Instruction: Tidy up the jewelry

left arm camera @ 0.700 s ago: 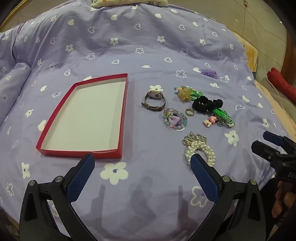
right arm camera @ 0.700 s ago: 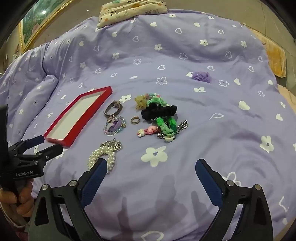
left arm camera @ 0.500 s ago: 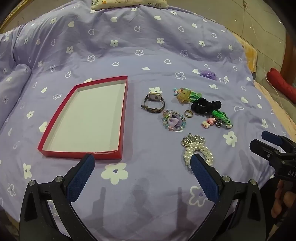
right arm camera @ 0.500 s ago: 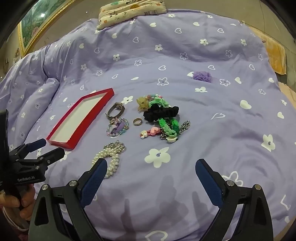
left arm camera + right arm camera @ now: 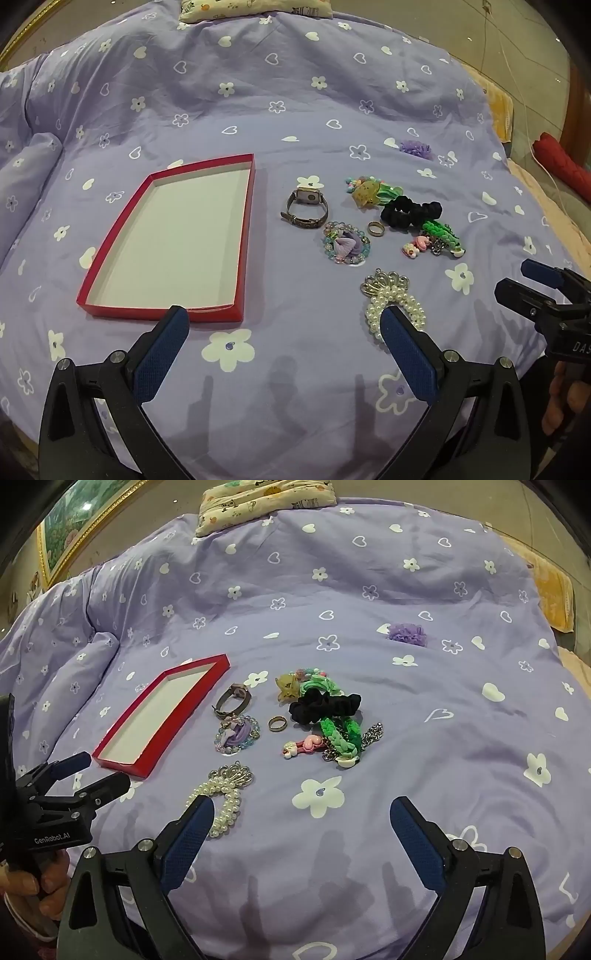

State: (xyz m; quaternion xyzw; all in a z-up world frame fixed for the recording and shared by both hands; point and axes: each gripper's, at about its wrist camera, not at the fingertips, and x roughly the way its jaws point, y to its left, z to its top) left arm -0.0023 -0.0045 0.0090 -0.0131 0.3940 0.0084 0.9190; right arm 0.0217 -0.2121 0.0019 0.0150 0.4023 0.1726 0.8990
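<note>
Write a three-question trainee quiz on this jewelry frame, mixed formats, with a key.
1. True or false: the red tray already holds the watch.
2. Which item lies nearest the left gripper? A) pearl bracelet B) ring C) black scrunchie
3. Fill in: both the left gripper and the right gripper are ____ and hold nothing.

Key: 1 false, it lies on the bedspread beside the tray; 2 A; 3 open.

Home bedroom, purple floral duvet (image 5: 369,590), pillow (image 5: 266,498), gilt-framed picture (image 5: 70,528)
</note>
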